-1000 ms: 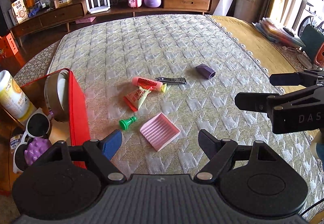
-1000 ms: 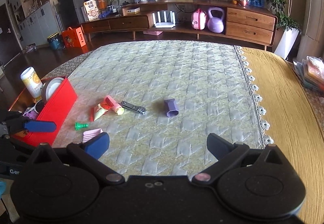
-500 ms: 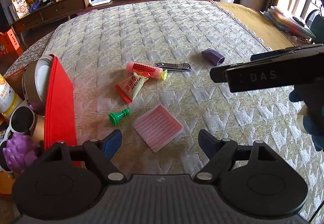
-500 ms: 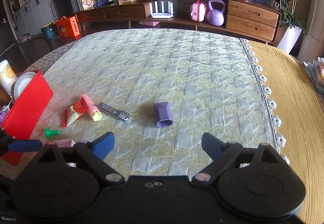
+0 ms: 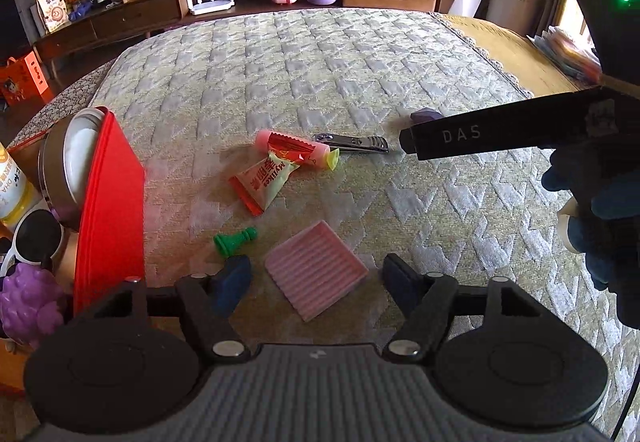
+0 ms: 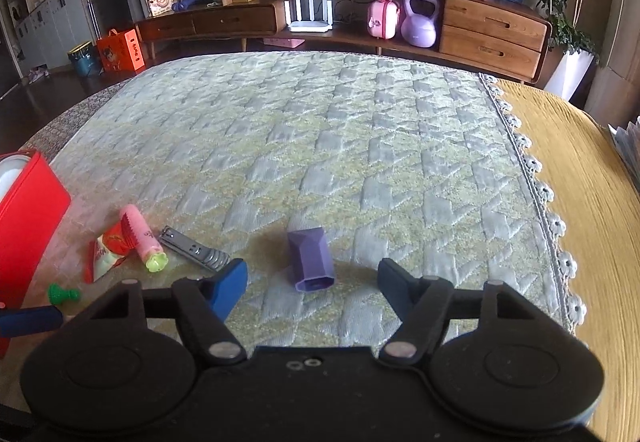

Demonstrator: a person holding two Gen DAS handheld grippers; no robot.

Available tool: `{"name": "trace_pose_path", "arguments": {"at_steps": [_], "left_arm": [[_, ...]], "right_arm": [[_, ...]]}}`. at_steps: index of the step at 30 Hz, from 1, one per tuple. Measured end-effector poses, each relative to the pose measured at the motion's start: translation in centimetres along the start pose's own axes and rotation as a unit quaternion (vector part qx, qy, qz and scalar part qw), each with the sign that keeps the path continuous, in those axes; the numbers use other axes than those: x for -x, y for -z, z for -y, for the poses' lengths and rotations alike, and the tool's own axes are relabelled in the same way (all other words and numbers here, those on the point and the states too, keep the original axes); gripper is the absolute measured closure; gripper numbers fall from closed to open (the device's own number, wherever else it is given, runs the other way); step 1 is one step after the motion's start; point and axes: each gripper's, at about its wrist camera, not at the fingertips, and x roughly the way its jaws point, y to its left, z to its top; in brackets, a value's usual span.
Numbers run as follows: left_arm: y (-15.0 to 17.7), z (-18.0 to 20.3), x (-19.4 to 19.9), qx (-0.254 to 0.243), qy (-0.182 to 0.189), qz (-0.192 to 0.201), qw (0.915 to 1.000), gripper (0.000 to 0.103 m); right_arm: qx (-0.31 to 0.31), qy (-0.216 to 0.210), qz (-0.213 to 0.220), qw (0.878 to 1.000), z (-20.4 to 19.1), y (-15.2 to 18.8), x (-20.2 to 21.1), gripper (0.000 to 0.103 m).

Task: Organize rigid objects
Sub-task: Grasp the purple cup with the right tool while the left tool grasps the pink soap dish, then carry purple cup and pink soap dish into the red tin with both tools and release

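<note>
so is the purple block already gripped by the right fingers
No, the purple block lies on the quilt between the open right fingers, untouched.

Both wrist views overlook the quilted mat, low.

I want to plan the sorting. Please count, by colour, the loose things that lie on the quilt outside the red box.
Pink: 2, tube and ridged tray
Purple: 1, cap
Green: 1, pawn
Silver: 1, nail clipper
Red and pale: 1, snack packet
Total: 6
</note>
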Motion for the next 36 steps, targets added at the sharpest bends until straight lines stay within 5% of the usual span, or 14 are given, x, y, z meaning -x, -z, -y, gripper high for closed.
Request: {"name": "trace_pose_path", "arguments": {"at_steps": [5,9,20,36], "left_arm": [[-0.1,0.1,0.1,-0.003,0.0,0.002,1.0,0.048],[-0.1,-0.1,0.2,-0.001,0.005,0.004,1.0,0.048],[0.3,-0.7,1.0,0.0,0.012,-0.001,0.9999,0.048],[0.7,-2.4,6.7,-0.002,0.027,0.011,0.9996,0.048]], "right_arm": [[0.008,0.017,0.005,1.0,-0.1,-0.2,0.0,0.054],[0.008,0.024,0.009,1.0,-0.1,-0.3,0.0,0.082],[0.0,0.01,0.011,1.0,-0.2,1.0,2.5,0.083],[0.036,-0.014,0.026,0.999,-3.8,2.8,11.2,0.083]]}}
